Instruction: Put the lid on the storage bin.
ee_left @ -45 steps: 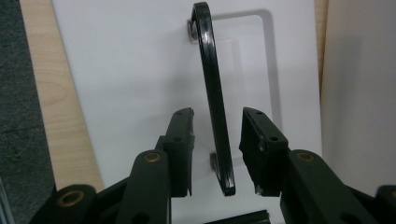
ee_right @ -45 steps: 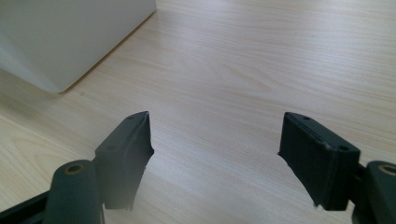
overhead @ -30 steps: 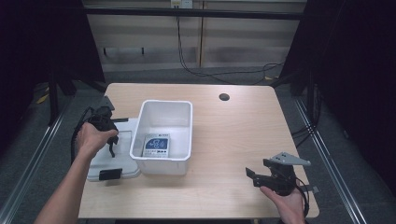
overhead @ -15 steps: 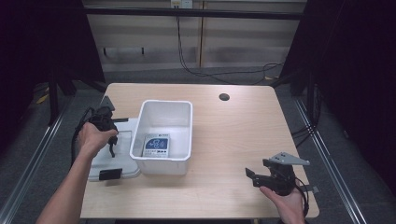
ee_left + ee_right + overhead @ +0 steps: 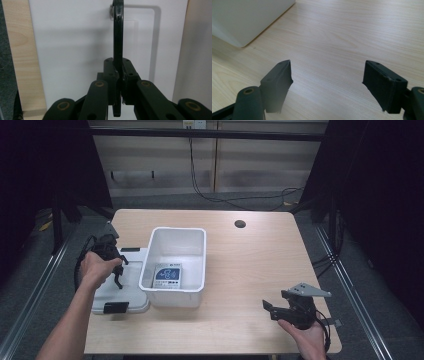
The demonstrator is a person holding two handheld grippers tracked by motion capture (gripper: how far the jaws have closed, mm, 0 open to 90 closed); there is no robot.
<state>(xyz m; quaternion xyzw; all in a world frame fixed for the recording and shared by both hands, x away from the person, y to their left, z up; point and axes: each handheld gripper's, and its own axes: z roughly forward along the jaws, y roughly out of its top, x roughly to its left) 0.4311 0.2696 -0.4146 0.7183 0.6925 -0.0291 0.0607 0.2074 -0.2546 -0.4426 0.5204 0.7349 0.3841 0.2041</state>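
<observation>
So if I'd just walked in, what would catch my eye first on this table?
Probably the white tub in the middle of the wooden table, with a blue-and-white packet lying in it. Just left of it lies the flat white lid, where the left gripper has just closed its jaws on the lid's black latch. Near the table's front right corner the right gripper hangs over bare wood with its jaws wide apart.

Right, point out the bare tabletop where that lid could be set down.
Widest free patch: the light wooden table right of the white plastic bin, up to the round hole. The near edge below the bin is also bare. Crowded: the left side, where the white lid lies with its black handle pinched in the left gripper.
</observation>
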